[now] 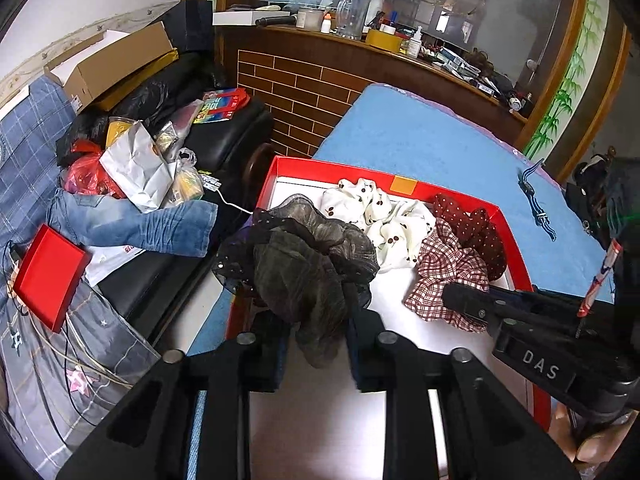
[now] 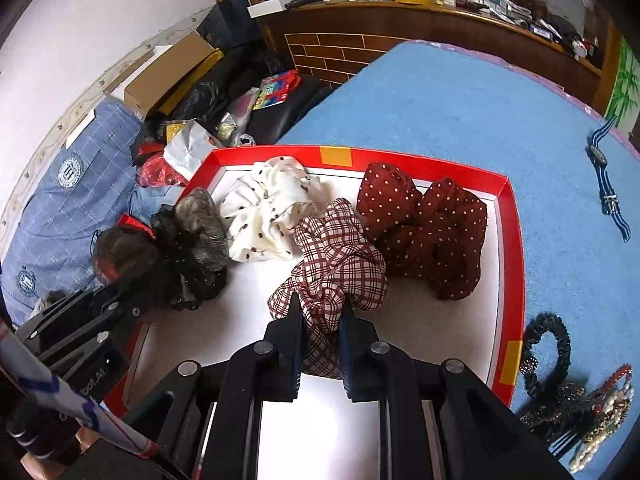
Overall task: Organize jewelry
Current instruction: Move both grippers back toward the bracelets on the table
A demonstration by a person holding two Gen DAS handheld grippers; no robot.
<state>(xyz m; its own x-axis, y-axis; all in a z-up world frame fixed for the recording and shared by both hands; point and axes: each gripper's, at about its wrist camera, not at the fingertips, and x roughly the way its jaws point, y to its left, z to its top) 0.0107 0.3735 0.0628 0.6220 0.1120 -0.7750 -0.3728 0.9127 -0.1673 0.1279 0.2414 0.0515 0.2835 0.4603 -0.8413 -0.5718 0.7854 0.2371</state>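
A red tray [image 1: 344, 170] [image 2: 514, 216] with a white floor lies on the blue table. It holds a white cherry-print scrunchie [image 1: 380, 216] [image 2: 272, 208], a dark red polka-dot scrunchie [image 1: 476, 228] [image 2: 432, 228], a red-and-white plaid scrunchie [image 1: 444, 276] [image 2: 340, 260] and a black-and-grey gauze scrunchie [image 1: 308, 264] [image 2: 188, 248]. My left gripper [image 1: 316, 320] is shut on the gauze scrunchie at the tray's left side. My right gripper [image 2: 322, 312] is shut on the plaid scrunchie at the tray's middle.
A striped blue watch [image 2: 608, 188] [image 1: 536, 208] lies on the blue cloth [image 2: 460, 112] to the right. A black hair band [image 2: 548, 352] and several bead and pearl pieces [image 2: 600, 420] lie right of the tray. A cluttered sofa [image 1: 120, 184] stands left.
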